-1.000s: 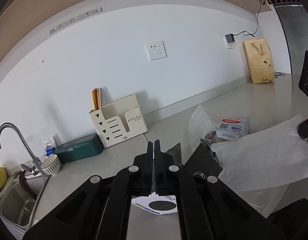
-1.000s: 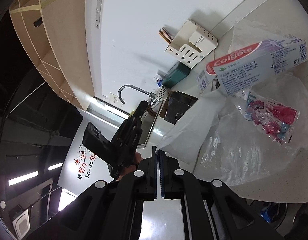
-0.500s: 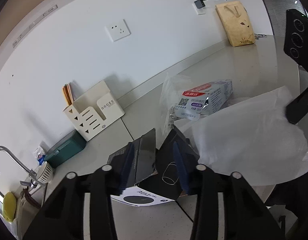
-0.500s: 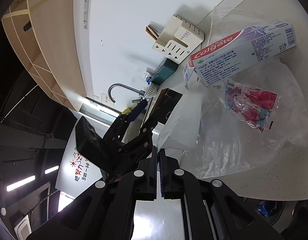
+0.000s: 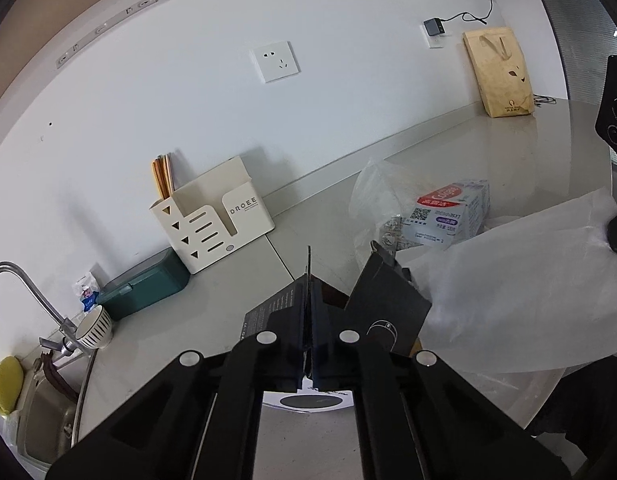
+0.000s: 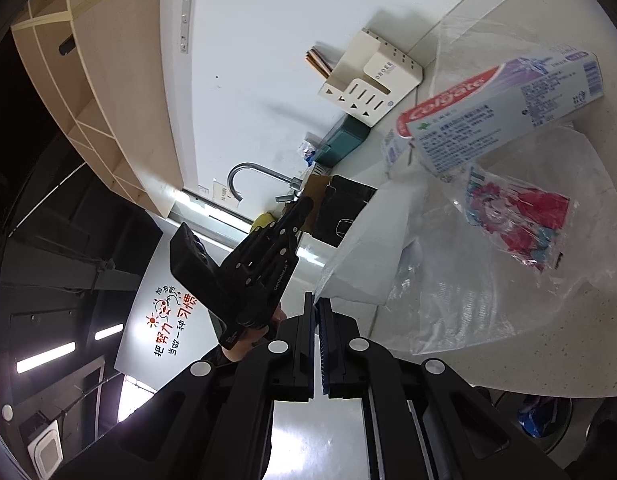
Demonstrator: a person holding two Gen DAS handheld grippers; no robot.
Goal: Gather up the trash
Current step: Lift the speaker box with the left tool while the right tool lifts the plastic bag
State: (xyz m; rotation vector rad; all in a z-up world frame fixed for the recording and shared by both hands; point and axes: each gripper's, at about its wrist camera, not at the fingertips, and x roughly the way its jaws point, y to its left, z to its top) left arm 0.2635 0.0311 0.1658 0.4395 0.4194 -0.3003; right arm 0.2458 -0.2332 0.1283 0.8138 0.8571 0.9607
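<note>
An open black cardboard box (image 5: 388, 300) stands on the counter in front of me. My left gripper (image 5: 309, 292) is shut on one of its upright flaps. In the right wrist view the left gripper (image 6: 306, 202) pinches the black box (image 6: 344, 212) by its brown-lined flap. My right gripper (image 6: 315, 302) is shut on the edge of a white bag (image 6: 372, 248). That white bag (image 5: 528, 280) spreads beside the box. On a clear plastic sheet (image 6: 488, 300) beyond lie a Colgate toothpaste carton (image 6: 500, 108) and a red snack wrapper (image 6: 516, 220).
A cream utensil holder (image 5: 216, 220) and a teal box (image 5: 144, 288) stand against the wall. A striped bowl (image 5: 94, 326), tap (image 5: 12, 280) and sink are at the left. A brown paper bag (image 5: 500, 72) stands far right. The counter's edge runs close to both grippers.
The left gripper opened around the black box's flap half a second ago and has shut on it. The right gripper stayed shut on the white bag.
</note>
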